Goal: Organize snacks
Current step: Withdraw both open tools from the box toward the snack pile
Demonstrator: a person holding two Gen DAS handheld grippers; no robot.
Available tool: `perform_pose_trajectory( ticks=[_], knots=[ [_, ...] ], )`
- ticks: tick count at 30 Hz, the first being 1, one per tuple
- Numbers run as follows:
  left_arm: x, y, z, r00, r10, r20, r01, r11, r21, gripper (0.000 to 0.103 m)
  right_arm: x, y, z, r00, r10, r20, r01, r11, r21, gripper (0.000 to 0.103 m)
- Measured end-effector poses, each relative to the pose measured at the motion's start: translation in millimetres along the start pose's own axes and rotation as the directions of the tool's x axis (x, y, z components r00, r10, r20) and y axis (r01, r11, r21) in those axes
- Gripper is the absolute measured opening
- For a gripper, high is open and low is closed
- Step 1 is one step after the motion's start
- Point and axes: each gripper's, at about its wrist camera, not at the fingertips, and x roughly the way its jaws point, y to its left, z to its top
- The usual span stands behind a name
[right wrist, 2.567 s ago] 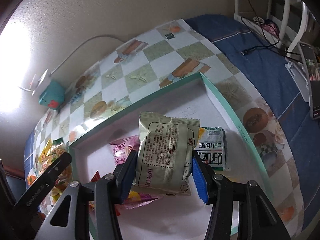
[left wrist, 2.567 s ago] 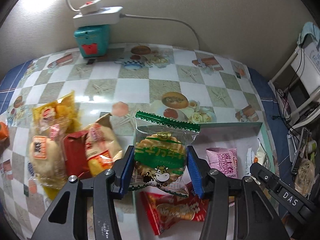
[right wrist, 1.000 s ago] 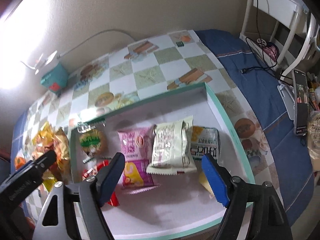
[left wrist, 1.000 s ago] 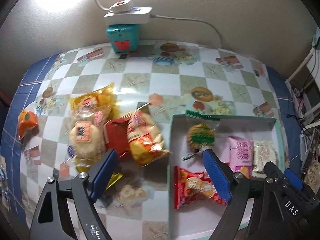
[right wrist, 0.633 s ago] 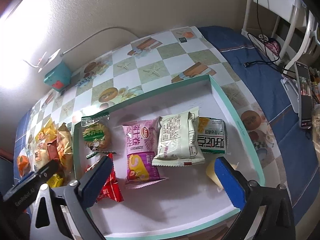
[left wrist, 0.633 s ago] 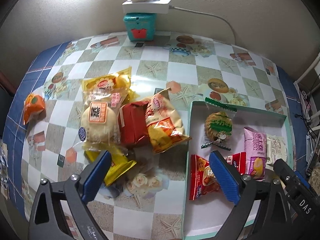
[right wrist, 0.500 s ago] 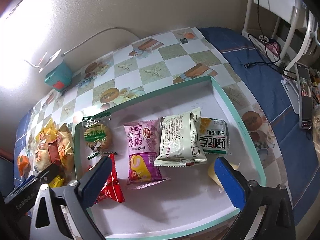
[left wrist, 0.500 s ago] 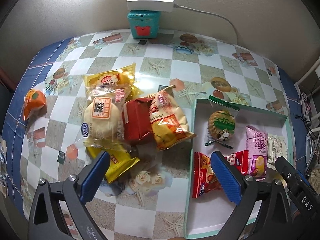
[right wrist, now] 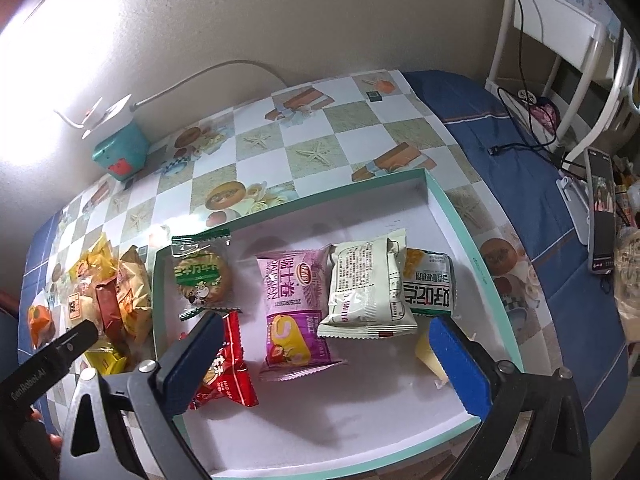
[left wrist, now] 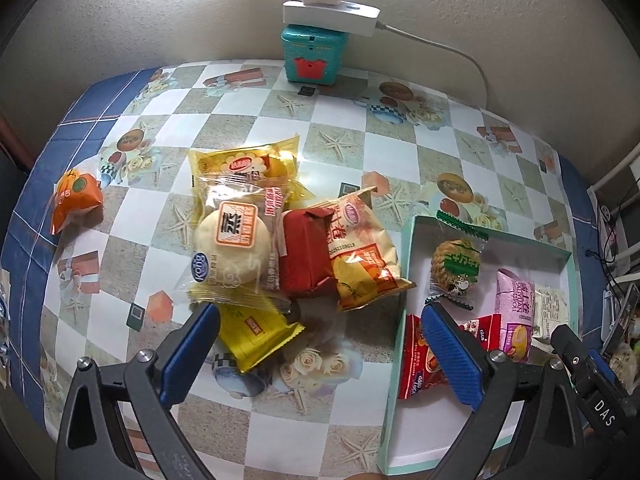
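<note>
Checkered counter [left wrist: 340,152] sits under my left tongs [left wrist: 316,356] and right tongs [right wrist: 324,360], both wide and empty now. I just let go of the cookie [left wrist: 456,266] and pale pack [right wrist: 366,288] into the box [right wrist: 460,216]. Loose snacks [left wrist: 296,248] wait beside it.

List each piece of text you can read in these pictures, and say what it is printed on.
"DAS": right gripper body, seen from the left wrist.
"Kong": clear bun wrapper.
"DANJUAN": pink packet in the box.
"GenRobot.AI": left gripper body, partly blurred.
Chinese print on the other packets and the beige packet: too small to read.
</note>
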Motion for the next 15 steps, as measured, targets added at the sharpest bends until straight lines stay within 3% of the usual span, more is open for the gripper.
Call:
perform_pose_trajectory(
  ticks=[4,8,12,15],
  knots=[
    [-7.6,13.0,6.3,1.0,0.007,0.022,-0.007,1.0,-0.007,0.1,-3.4,9.2,-0.1,1.0,0.017,0.003,-0.017,1.0,0.016,0.103],
    [-16.9,43.0,14.0,0.997,0.046,0.054,-0.044,0.998,-0.047,0.1,-1.4,35.4,-3.5,0.994,0.106,-0.022,-0.106,0.994,-0.019,0.103],
    [-21.2,88.6,17.1,0.995,0.081,0.058,-0.073,0.987,-0.14,0.1,-1.1,62.9,-10.8,0.992,0.122,-0.032,-0.124,0.99,-0.073,0.103],
    [-21.5,134.1,13.6,0.993,0.115,0.04,-0.102,0.965,-0.241,0.1,-0.6,80.3,-13.8,0.991,0.132,-0.036,-0.135,0.985,-0.106,0.103]
  ],
)
